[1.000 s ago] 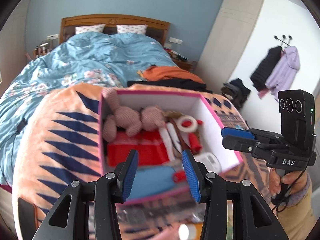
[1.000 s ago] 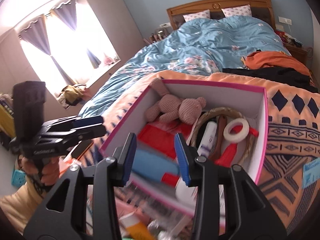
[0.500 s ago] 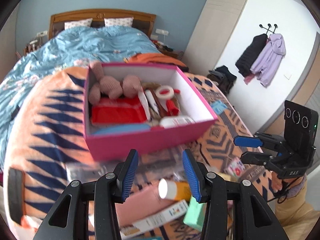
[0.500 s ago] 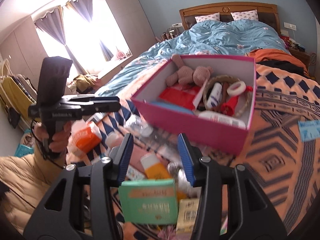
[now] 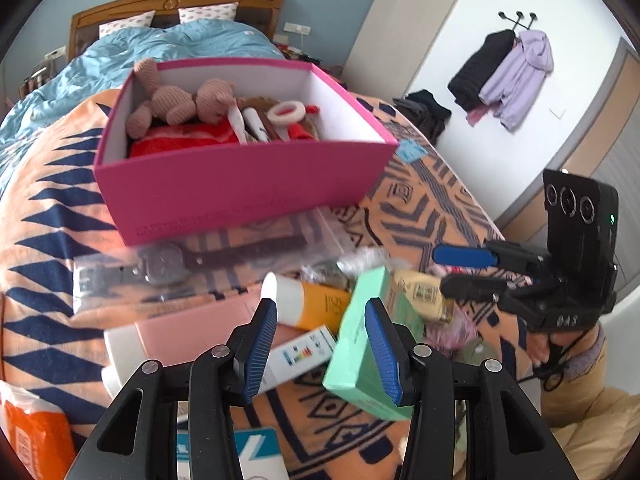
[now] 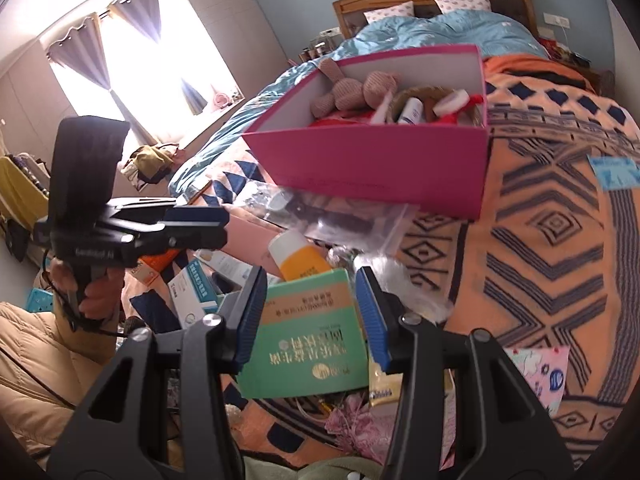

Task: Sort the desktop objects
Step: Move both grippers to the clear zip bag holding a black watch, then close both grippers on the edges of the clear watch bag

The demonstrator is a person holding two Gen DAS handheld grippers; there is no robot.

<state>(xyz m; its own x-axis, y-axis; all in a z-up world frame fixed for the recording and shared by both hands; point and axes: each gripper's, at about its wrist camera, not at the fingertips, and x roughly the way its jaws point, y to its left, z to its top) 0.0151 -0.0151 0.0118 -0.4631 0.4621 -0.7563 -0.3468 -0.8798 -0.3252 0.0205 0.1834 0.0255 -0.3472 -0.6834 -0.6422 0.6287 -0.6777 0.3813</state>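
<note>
A pink box point(image 5: 240, 192) point(image 6: 380, 160) on the orange patterned blanket holds a knitted bear point(image 5: 180, 100), a tape roll and red items. In front of it lies a pile: a green box point(image 5: 360, 344) point(image 6: 312, 340), an orange tube point(image 5: 308, 300) point(image 6: 298, 256), a pink box point(image 5: 188, 324), a clear bag with a watch point(image 5: 168, 264). My left gripper point(image 5: 322, 348) is open and empty over the pile. My right gripper point(image 6: 310, 320) is open and empty, its jaws on either side of the green box and above it.
An orange tissue pack point(image 5: 36, 436) lies at the near left. White and blue medicine boxes point(image 6: 196, 292) lie left of the green box. A blue card point(image 6: 614, 172) lies on the blanket at the right. The bed with a blue duvet point(image 5: 168, 44) is behind.
Both grippers have pulled back from over the pink box and dropped toward the pile in front of it. The green box now lies between the right jaws. Both stay open.
</note>
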